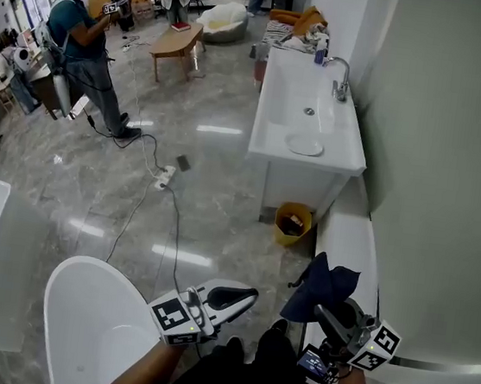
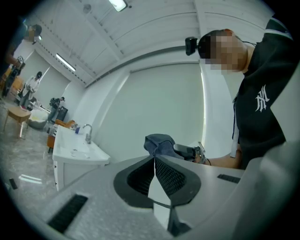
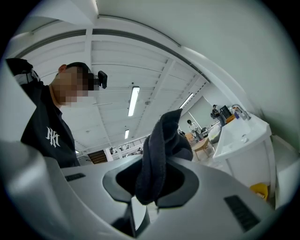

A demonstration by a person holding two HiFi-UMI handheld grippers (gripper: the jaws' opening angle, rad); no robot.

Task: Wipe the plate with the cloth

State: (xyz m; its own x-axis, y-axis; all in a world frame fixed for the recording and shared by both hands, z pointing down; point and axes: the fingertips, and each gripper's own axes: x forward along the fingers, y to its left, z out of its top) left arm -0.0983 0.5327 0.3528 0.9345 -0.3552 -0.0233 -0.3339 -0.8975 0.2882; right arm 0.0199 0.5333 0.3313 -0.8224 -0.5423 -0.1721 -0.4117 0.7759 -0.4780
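Cloth (image 1: 320,284), dark blue, sits bunched in the right gripper (image 1: 323,311), jaws clamped on it. The left gripper (image 1: 243,297) beside it is closed tight, holding nothing. The plate (image 1: 304,145) lies well ahead, near the front rim of the white washbasin (image 1: 273,104); open grey floor (image 1: 205,200) spreads to its left

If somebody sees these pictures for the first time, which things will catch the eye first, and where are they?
The dark blue cloth stands out first: it is clamped in the right tongs, low at the right of the head view, while the left tongs beside them are shut on nothing. Further off, a white plate lies on the near end of a long white sink, with a yellow bin on the floor at its foot.
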